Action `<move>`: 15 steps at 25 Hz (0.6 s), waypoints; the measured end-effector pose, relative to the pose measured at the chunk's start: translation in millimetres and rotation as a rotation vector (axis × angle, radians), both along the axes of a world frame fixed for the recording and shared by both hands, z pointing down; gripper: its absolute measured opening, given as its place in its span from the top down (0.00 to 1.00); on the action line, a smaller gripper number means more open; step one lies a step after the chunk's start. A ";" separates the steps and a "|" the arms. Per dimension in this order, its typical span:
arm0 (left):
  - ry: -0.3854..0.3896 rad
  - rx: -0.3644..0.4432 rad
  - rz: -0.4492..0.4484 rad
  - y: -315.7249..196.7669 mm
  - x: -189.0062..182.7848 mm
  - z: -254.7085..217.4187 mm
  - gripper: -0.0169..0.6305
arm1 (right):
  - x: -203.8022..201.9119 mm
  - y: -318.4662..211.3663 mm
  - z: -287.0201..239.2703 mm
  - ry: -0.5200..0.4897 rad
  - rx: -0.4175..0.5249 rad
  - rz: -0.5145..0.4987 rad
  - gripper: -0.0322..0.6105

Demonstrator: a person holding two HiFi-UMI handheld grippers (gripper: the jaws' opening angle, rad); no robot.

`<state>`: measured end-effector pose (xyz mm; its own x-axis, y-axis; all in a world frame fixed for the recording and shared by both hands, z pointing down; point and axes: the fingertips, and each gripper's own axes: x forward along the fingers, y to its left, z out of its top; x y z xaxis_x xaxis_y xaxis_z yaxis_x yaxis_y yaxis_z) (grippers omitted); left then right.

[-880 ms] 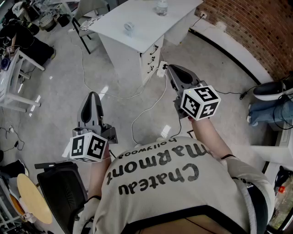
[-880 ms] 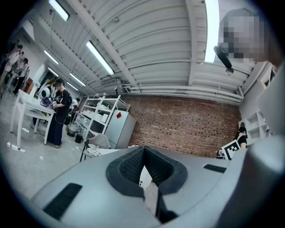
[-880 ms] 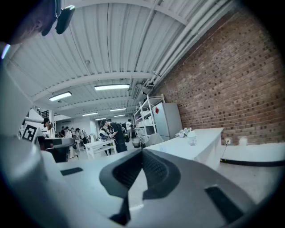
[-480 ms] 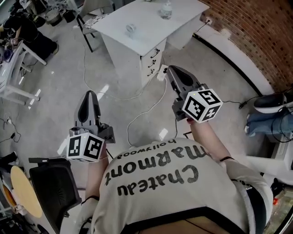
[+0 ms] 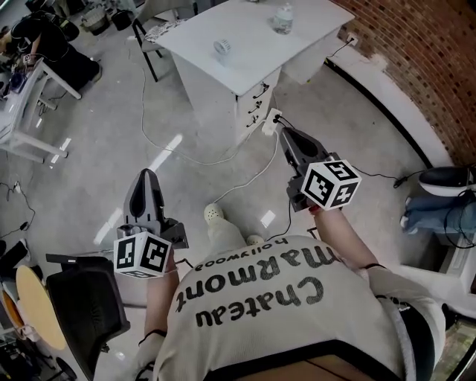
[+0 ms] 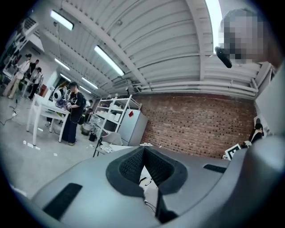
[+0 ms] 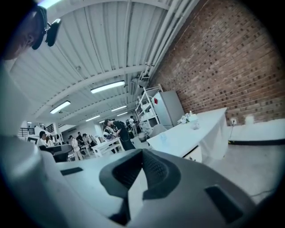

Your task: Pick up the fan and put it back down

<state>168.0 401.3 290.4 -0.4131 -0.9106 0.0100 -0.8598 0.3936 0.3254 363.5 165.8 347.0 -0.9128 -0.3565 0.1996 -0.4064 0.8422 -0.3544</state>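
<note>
fan (image 5: pixel 223 48): we take the small round thing on the table (image 5: pixel 256 71) to be it, though it is too small to be sure; it stands near the table's middle, well apart from both grippers.
bottle (image 5: pixel 282 16): it stands at the far end of the same table, apart from the fan.
right gripper (image 5: pixel 285 135): its jaws are together with nothing in them; it points toward the table, a little downward, and is well short of it.
left gripper (image 5: pixel 146 177): its jaws are also together and empty, over the floor (image 5: pixel 97 171).
cable (image 5: pixel 249 173): it trails across the floor between us and the table, near our shoe (image 5: pixel 214 214).
risk, jaws: if we reach the fan with the jaws closed, we judge that they will shove or tip it rather than grip it.
risk, footing: the cable could catch a foot as we close in and jolt the grippers.
risk, target: if the round thing is not the fan, we pick the wrong item.
risk, set-down: we expect a light fan, so letting it go tilted or near the edge could topple it.
</note>
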 end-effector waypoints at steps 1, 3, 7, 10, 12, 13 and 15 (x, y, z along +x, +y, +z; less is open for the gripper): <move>0.013 0.021 0.013 -5.0 -6.0 1.8 0.97 | -6.5 -3.4 4.1 0.003 -0.014 0.004 0.95; 0.030 0.051 0.034 -17.4 -22.0 4.3 0.97 | -22.5 -10.7 10.2 0.013 -0.023 0.012 0.95; 0.019 0.038 0.064 -42.6 -66.8 3.1 0.97 | -63.6 -25.8 15.4 0.034 -0.026 0.038 0.95; 0.003 0.046 0.091 -63.5 -102.5 -7.1 0.97 | -99.4 -41.4 7.5 0.027 -0.022 0.055 0.95; -0.015 0.063 0.104 -77.5 -126.7 -17.2 0.97 | -123.3 -53.3 -3.1 0.009 -0.006 0.064 0.95; -0.026 0.070 0.109 -83.5 -137.9 -22.3 0.97 | -133.8 -58.7 -8.0 0.001 0.002 0.069 0.95; -0.044 0.078 0.121 -92.5 -156.8 -30.4 0.97 | -150.1 -67.8 -16.3 -0.009 0.017 0.086 0.95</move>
